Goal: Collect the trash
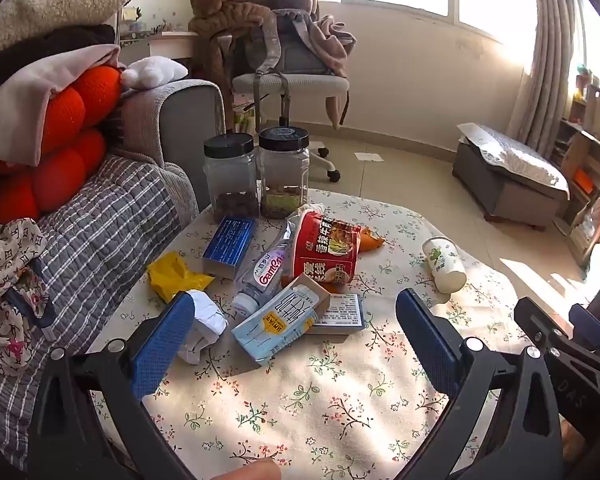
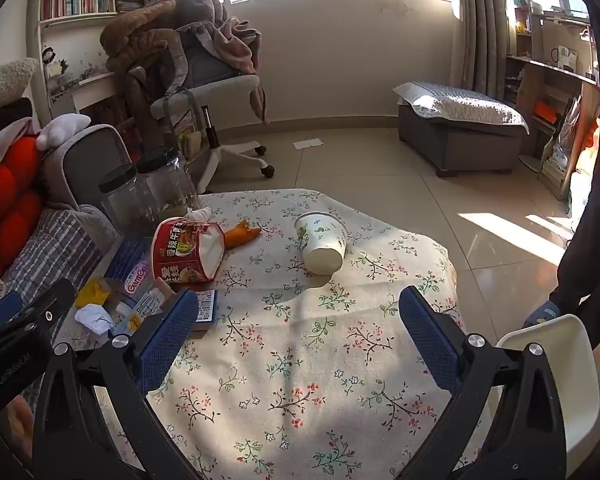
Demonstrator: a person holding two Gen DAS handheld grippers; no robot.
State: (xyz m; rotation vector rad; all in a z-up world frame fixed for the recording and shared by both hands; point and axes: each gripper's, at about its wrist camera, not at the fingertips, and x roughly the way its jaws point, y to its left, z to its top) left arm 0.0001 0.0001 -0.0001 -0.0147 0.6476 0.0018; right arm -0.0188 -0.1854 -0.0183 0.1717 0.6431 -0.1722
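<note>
Left wrist view shows the left gripper [image 1: 296, 336] with jaws wide apart and empty, so lower it squarely over the milk carton [image 1: 280, 322] lying just before the red noodle cup [image 1: 326, 252].

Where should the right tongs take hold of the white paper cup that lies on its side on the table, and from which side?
Grip the paper cup across its round wall, near the middle, coming down from above with the right tongs, which are open and empty. It lies tipped over with its base towards the camera and nothing beside it, so both flanks look free.
</note>
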